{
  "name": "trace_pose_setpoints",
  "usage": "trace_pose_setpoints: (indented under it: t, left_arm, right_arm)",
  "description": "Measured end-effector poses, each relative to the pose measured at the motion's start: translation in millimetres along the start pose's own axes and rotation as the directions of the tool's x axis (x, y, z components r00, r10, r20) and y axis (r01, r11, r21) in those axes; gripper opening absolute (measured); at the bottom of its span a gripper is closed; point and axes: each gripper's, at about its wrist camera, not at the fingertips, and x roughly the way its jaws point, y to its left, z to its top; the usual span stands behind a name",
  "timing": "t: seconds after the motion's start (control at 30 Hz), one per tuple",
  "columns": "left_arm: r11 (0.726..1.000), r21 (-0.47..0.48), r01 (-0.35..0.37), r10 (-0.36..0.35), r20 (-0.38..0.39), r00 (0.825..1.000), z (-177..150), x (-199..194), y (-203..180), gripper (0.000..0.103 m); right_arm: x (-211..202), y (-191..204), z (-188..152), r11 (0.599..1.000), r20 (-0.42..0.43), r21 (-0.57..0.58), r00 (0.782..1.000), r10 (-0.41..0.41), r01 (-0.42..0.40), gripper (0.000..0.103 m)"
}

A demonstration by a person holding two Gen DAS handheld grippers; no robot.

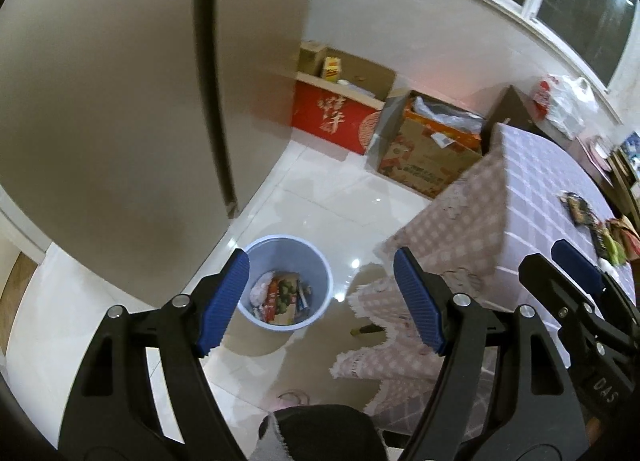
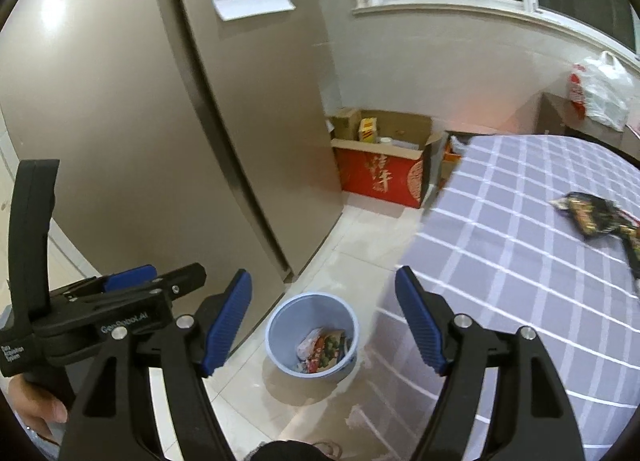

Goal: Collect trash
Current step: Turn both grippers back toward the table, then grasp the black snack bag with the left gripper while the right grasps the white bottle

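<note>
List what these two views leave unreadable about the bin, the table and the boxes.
- Bin contents: both views, a jumble too small to sort.
- Wrappers on the table: right view, cut by the edge; left view, blurred.
- Orange box: right view, mostly hidden by the table.
- Table underside: both views, hidden by the cloth.

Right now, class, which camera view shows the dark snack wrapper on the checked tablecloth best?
The right wrist view: the dark snack wrapper lies large and unobstructed on the tablecloth. The left wrist view shows it small, near the frame's edge.
</note>
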Motion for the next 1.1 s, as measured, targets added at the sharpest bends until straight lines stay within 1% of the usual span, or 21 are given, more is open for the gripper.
trace_pose_setpoints:
  t: [0.07,0.13,0.2,0.23,0.33,0.43,0.5,0.57,0.63,0.7,0.73,0.77,0.83,0.9,0.93,0.97,1.1]
  left_arm:
    - [0.999,0.026,0.03,-0.03,0.004,1.0,-1,-6,-21,0.074]
    - [0.997,0.053,0.048,-0.049,0.007,0.999,-3,-10,-42,0.074]
    - [0.993,0.095,0.066,-0.068,0.012,0.998,-7,-12,-71,0.074]
    - [0.991,0.114,0.074,-0.076,0.012,0.997,-9,-13,-84,0.074]
    - [0.975,0.183,0.128,-0.128,-0.012,0.992,-18,-12,-133,0.074]
    - [0.959,0.236,0.156,-0.153,-0.032,0.988,-25,-10,-170,0.074]
    - [0.944,0.279,0.177,-0.169,-0.052,0.984,-30,-6,-196,0.074]
    - [0.931,0.31,0.191,-0.178,-0.072,0.981,-34,-2,-219,0.074]
    - [0.913,0.348,0.211,-0.192,-0.09,0.977,-36,3,-239,0.074]
    - [0.898,0.382,0.22,-0.197,-0.1,0.975,-37,8,-253,0.074]
    - [0.893,0.395,0.217,-0.193,-0.102,0.976,-36,10,-256,0.074]
    - [0.887,0.412,0.209,-0.184,-0.102,0.978,-35,13,-262,0.074]
    - [0.882,0.421,0.214,-0.188,-0.103,0.977,-33,14,-267,0.074]
    - [0.879,0.425,0.215,-0.186,-0.108,0.977,-29,18,-272,0.074]
    - [0.878,0.426,0.217,-0.188,-0.11,0.976,-27,21,-273,0.074]
    - [0.877,0.427,0.218,-0.187,-0.115,0.976,-25,24,-275,0.074]
    - [0.877,0.426,0.223,-0.191,-0.118,0.974,-18,33,-279,0.074]
  right_arm:
    - [-14,-14,-2,1.0,0.015,0.018,1.0,-0.019,0.018,0.073]
    - [-33,-37,-5,0.998,0.031,0.045,0.998,-0.052,0.051,0.073]
    - [-52,-63,-9,0.994,0.048,0.073,0.995,-0.088,0.084,0.073]
    - [-60,-74,-11,0.991,0.053,0.086,0.993,-0.105,0.1,0.073]
    - [-84,-116,-21,0.979,0.055,0.129,0.984,-0.168,0.16,0.074]
    - [-103,-158,-33,0.956,0.049,0.173,0.968,-0.248,0.236,0.074]
    - [-112,-188,-40,0.929,0.022,0.208,0.948,-0.318,0.307,0.074]
    - [-115,-216,-49,0.903,-0.024,0.241,0.932,-0.362,0.357,0.074]
    - [-110,-240,-50,0.903,-0.068,0.259,0.939,-0.338,0.344,0.074]
    - [-101,-253,-49,0.912,-0.096,0.245,0.944,-0.316,0.33,0.071]
    - [-98,-258,-48,0.914,-0.1,0.243,0.946,-0.31,0.325,0.063]
    - [-95,-262,-45,0.915,-0.105,0.24,0.946,-0.306,0.323,0.058]
    - [-91,-266,-45,0.923,-0.12,0.219,0.948,-0.296,0.316,0.057]
    - [-86,-263,-43,0.933,-0.128,0.201,0.952,-0.278,0.299,0.053]
    - [-82,-264,-41,0.938,-0.131,0.189,0.954,-0.268,0.29,0.045]
    - [-79,-264,-38,0.942,-0.135,0.178,0.955,-0.264,0.285,0.034]
    - [-77,-261,-35,0.946,-0.14,0.151,0.953,-0.267,0.287,0.034]
